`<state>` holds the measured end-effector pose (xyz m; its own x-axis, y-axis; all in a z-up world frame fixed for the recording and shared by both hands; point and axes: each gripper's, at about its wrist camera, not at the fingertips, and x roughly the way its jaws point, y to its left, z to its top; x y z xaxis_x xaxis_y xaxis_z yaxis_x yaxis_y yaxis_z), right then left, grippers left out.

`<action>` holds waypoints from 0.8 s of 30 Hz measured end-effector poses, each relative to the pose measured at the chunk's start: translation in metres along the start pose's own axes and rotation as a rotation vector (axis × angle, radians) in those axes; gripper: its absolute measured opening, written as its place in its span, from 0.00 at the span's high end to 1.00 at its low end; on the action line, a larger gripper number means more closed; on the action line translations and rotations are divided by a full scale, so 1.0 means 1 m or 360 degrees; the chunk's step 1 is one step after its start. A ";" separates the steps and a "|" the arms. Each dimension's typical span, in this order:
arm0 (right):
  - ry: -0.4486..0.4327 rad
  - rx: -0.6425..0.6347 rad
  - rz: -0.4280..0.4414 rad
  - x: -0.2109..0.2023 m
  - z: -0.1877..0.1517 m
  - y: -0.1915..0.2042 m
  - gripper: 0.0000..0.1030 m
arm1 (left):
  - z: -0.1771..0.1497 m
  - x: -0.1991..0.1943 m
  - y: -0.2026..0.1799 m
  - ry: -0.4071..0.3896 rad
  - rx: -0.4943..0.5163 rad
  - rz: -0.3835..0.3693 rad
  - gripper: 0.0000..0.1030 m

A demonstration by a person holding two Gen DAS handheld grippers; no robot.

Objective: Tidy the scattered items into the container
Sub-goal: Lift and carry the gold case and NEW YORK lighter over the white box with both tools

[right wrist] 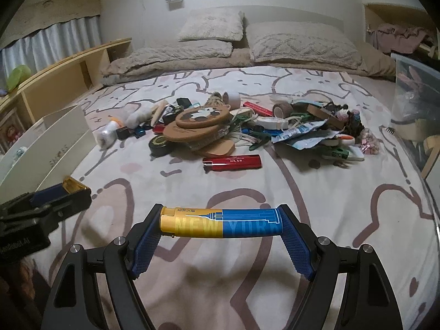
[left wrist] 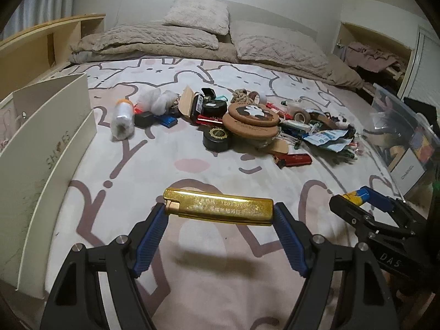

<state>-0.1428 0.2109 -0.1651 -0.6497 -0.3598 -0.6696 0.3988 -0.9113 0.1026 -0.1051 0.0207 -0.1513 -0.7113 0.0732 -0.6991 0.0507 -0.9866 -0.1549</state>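
My left gripper [left wrist: 220, 210] is shut on a gold lighter [left wrist: 220, 206], held crosswise by its two ends above the bedsheet. My right gripper [right wrist: 221, 222] is shut on a yellow and blue lighter [right wrist: 220, 224] marked NEW YORK, gripped end to end the same way. Each gripper shows in the other's view: the right gripper [left wrist: 357, 200] at the right edge, the left gripper [right wrist: 68, 189] at the left edge. A pile of scattered items [left wrist: 247, 121] lies mid-bed, with a red lighter [right wrist: 232, 162] at its near side. A white open box [left wrist: 49, 148] stands at the left.
A clear plastic bin [left wrist: 407, 126] with things inside stands at the bed's right edge. Pillows [left wrist: 198, 19] and a folded blanket lie at the far end. A wooden shelf [right wrist: 63, 79] runs along the left wall. Bare patterned sheet [right wrist: 330, 206] lies between the grippers and the pile.
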 end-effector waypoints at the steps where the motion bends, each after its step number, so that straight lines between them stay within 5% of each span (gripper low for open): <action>1: -0.0010 -0.0014 -0.0002 -0.004 0.001 0.002 0.21 | 0.001 -0.004 0.001 -0.0006 -0.0007 -0.0003 0.25; 24: -0.0187 -0.0125 0.0122 -0.071 0.040 0.044 0.21 | 0.040 -0.098 0.023 -0.0261 -0.0050 0.0022 0.25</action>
<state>-0.1050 0.1877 -0.0839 -0.6848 -0.4527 -0.5710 0.4964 -0.8635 0.0892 -0.0628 -0.0149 -0.0585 -0.8152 0.0322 -0.5783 0.0814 -0.9822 -0.1694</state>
